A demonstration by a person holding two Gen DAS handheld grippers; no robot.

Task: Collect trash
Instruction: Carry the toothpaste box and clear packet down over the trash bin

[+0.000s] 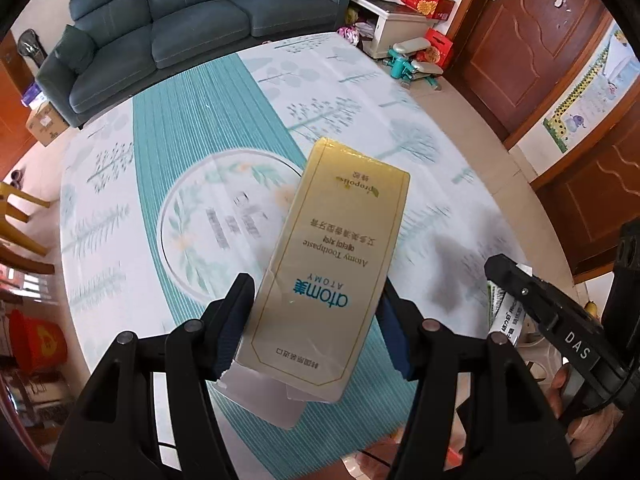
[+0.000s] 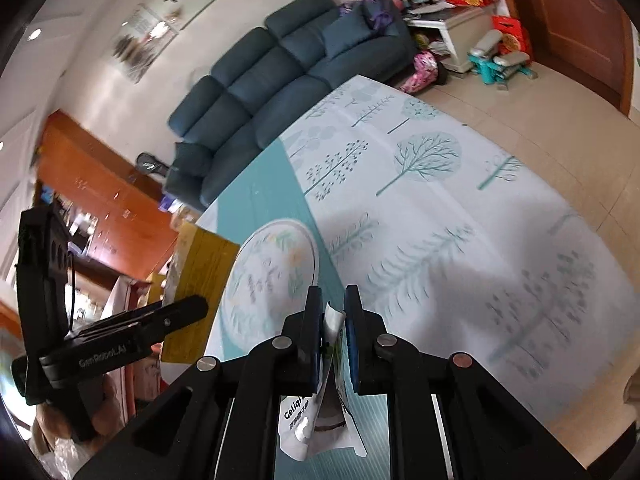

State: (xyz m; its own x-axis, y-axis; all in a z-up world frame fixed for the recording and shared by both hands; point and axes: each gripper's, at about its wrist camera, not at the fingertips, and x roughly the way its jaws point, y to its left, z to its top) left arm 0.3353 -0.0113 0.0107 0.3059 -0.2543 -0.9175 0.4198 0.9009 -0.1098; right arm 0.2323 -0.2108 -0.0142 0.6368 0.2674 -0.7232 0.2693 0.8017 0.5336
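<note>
My left gripper is shut on a yellow Atomy toothpaste box, held above the round table. The box's open white flap hangs toward the camera. In the right wrist view the same box shows at the left, held by the left gripper's fingers. My right gripper is shut on a white crumpled snack pouch, which hangs between the pads. In the left wrist view the right gripper's finger shows at the right edge with the pouch beside it.
The table wears a white and teal tree-print cloth. A dark blue sofa stands behind it. A white cabinet with red boxes and a teal stepper stand by the brown door. Yellow chairs are at the left.
</note>
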